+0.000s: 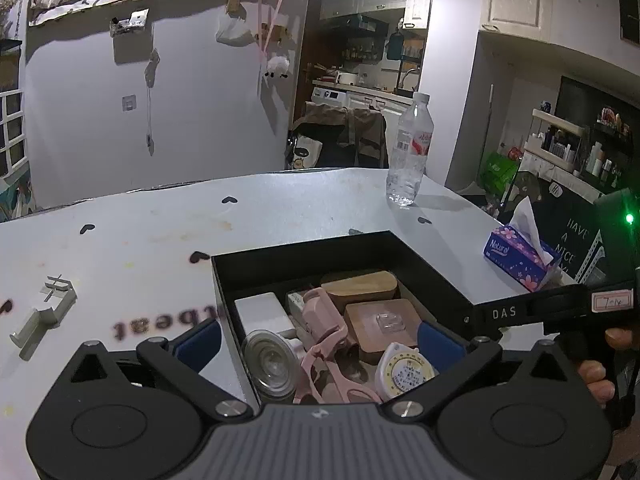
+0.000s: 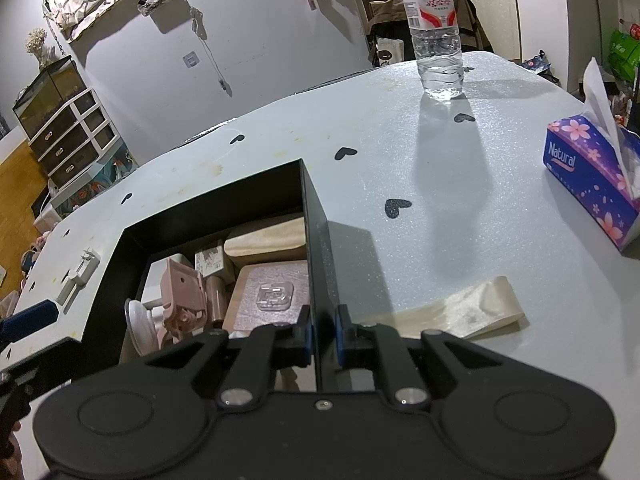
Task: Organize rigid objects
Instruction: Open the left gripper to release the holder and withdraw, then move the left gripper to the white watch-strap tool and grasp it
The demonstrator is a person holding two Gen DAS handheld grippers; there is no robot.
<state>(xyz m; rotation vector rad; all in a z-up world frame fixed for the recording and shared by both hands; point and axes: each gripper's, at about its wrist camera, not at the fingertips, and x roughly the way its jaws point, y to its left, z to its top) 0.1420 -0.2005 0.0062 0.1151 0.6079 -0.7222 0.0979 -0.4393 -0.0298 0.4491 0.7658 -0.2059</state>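
Our right gripper (image 2: 323,334) pinches the right wall of the black box (image 2: 316,216) between its blue pads, jaws nearly closed on it. Our left gripper (image 1: 320,340) hangs wide open above the box's near end, holding nothing. Inside we see pink scissors (image 1: 332,364), a round tape measure (image 1: 404,372), a suction cup (image 1: 272,364) and wooden blocks (image 1: 360,286). Left of the box a white bracket (image 1: 44,316) lies on the table (image 1: 280,208); right lies a cream strip (image 2: 460,312). Farther off stand a tissue pack (image 2: 592,184) and a water bottle (image 2: 436,28).
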